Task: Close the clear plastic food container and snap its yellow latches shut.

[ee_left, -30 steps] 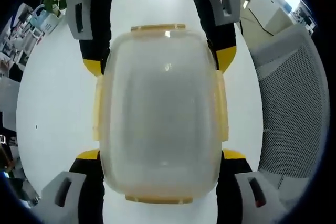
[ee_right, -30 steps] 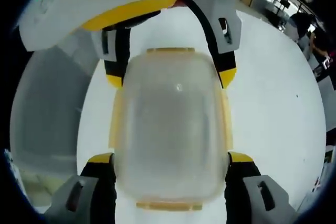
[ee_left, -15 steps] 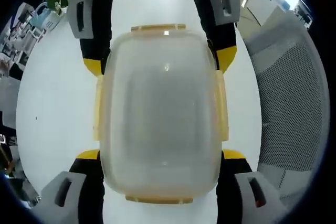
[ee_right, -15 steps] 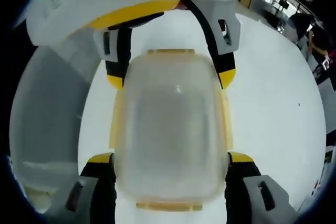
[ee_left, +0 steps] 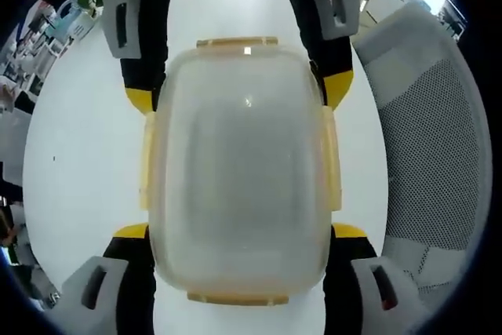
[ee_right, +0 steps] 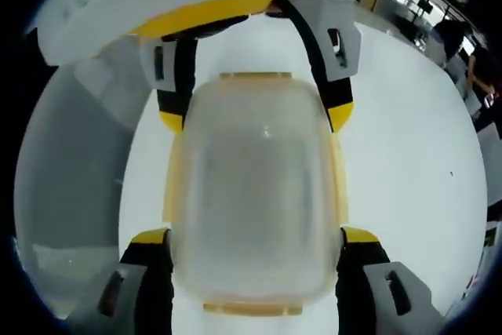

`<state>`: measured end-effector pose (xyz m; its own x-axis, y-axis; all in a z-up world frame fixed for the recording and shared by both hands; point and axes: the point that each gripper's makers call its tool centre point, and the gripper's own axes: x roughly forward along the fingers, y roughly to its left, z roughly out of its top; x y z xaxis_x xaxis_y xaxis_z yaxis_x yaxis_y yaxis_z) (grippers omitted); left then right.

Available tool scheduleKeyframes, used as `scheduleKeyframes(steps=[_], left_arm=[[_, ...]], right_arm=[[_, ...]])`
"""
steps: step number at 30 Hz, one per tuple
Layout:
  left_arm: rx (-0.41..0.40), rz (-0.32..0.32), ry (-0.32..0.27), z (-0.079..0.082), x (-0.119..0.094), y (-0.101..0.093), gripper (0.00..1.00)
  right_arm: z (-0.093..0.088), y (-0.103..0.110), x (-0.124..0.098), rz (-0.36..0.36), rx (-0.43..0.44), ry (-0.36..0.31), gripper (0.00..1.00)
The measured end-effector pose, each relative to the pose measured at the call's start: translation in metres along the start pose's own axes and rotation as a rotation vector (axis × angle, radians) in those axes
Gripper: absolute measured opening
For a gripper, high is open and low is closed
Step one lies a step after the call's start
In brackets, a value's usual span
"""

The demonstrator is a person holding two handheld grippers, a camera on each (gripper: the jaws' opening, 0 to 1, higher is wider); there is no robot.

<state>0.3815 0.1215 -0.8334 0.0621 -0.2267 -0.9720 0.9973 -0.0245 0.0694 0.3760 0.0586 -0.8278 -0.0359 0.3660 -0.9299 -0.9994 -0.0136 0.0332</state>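
Observation:
The clear plastic container has its lid on, with pale yellow latches lying along its edges. My left gripper is shut on the near end, its yellow-tipped jaws pressing both sides. My right gripper comes in from the top of the left gripper view and clamps the far end. In the right gripper view the same container sits between my right gripper at the bottom and my left gripper at the top. I cannot tell whether the latches are snapped.
A white round table lies under the container. A grey mesh chair stands close at the right of the left gripper view. The same chair's back is at the left of the right gripper view. Office furniture sits far off.
The container stays fixed between both grippers. The background has drifted slightly, and the mesh chair now takes up more of both views.

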Motion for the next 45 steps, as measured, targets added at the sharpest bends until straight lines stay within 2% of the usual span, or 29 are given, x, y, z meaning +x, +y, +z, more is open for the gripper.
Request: scheduleKeyframes(steps=[7, 17, 30, 37, 45], left_arm=[[0.014, -0.009, -0.01, -0.009, -0.002, 0.002, 0.91], [0.012, -0.016, -0.009, -0.008, -0.001, 0.002, 0.91], [0.003, -0.056, -0.02, -0.008, 0.001, 0.001, 0.93], [0.003, -0.055, -0.024, -0.009, 0.001, 0.008, 0.93], [-0.007, -0.051, -0.032, -0.01, 0.002, 0.026, 0.93]], right_arm=[[0.009, -0.001, 0.003, -0.007, 0.02, 0.01, 0.87], [0.007, 0.0, 0.003, -0.007, 0.021, 0.021, 0.87], [0.005, -0.002, 0.006, 0.034, 0.033, 0.018, 0.89], [0.007, -0.007, 0.006, 0.033, 0.036, 0.005, 0.89], [0.007, -0.026, 0.005, 0.031, 0.029, 0.014, 0.88]])
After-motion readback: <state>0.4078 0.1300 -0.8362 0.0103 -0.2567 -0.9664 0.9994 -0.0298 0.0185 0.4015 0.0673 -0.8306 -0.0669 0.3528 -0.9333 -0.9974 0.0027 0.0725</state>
